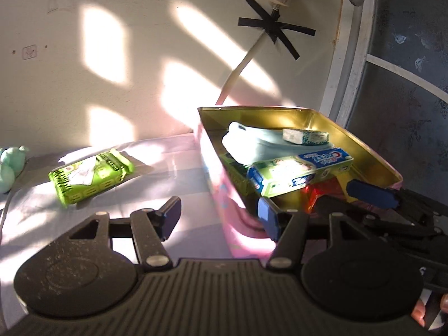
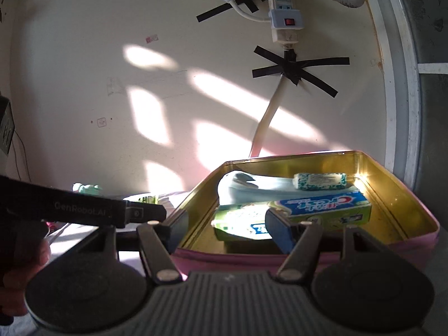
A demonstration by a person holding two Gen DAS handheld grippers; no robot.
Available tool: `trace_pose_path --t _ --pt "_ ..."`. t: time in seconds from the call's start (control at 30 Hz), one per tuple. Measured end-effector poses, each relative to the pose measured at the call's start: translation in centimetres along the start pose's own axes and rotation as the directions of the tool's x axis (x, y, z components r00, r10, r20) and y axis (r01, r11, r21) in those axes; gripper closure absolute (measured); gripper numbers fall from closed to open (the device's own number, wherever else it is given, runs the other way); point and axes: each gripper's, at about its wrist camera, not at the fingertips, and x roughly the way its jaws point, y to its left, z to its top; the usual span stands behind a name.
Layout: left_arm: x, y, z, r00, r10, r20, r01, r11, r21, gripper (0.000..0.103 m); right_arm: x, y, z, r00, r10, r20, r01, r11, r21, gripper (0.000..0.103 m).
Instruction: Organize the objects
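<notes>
a desk under a pale lilac cloth stands against a cream wall patched with sunlight, where a white power strip and its cable are fixed with black tape crosses. at the right a pink tin box with a gold inside holds a green-and-blue toothpaste carton and a pale blue pouch. a green tissue pack lies apart on the cloth. the left gripper and right gripper both have jaws spread, pinching nothing.
</notes>
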Motion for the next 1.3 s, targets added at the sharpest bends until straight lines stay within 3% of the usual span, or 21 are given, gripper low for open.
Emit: trace_pose_path --t 0.13,0.23,0.4,0.57,0.83,0.93,1.07,1.2,1.27,1.3 --pt "-1.3 4.8 -3.0 0.990 0.133 -0.053 -0.135 0.990 -0.044 0.040 0.4 3.7 -1.5 0.995 0.089 -0.048 -0.089 0.996 -0.001 0.040" --pt "-1.7 8.2 -4.8 0.967 0.241 -0.084 -0.247 0.967 -0.070 0.040 2.2 6.8 -2.4 0.984 0.132 -0.118 -0.135 0.991 -0.023 0.040" --pt "-3.1 13.2 -6.7 0.937 0.333 -0.105 -0.344 0.931 -0.121 0.040 4.5 11.4 -3.4 0.963 0.184 -0.198 -0.198 0.978 -0.057 0.040" --pt "-4.5 16.4 -8.1 0.925 0.362 -0.112 -0.376 0.913 -0.155 0.040 6.3 15.4 -3.7 0.943 0.222 -0.246 -0.253 0.963 -0.098 0.040" --pt "-7.8 20.7 -10.6 0.929 0.358 -0.096 -0.371 0.897 -0.242 0.040 9.8 21.1 -3.8 0.895 0.303 -0.327 -0.359 0.925 -0.124 0.040" --pt "-9.6 23.4 -10.8 0.925 0.374 -0.069 -0.373 0.858 -0.352 0.040 11.9 23.0 -3.0 0.868 0.364 -0.339 -0.418 0.903 -0.099 0.040" --pt "-10.8 26.6 -10.4 0.927 0.373 -0.038 -0.344 0.805 -0.484 0.042 17.7 25.8 -1.1 0.801 0.477 -0.361 -0.511 0.860 0.003 0.040" --pt "-10.3 28.1 -9.4 0.933 0.359 0.000 -0.306 0.795 -0.524 0.046 24.1 28.4 -0.6 0.734 0.541 -0.410 -0.556 0.826 0.092 0.041" --pt "-9.6 28.6 -9.0 0.934 0.357 -0.001 -0.303 0.791 -0.531 0.055 27.3 29.1 -0.8 0.683 0.598 -0.421 -0.584 0.792 0.178 0.041" --pt "-9.1 28.9 -8.9 0.934 0.357 -0.009 -0.306 0.787 -0.536 0.056 28.5 29.3 -1.0 0.669 0.617 -0.414 -0.584 0.781 0.220 0.041"
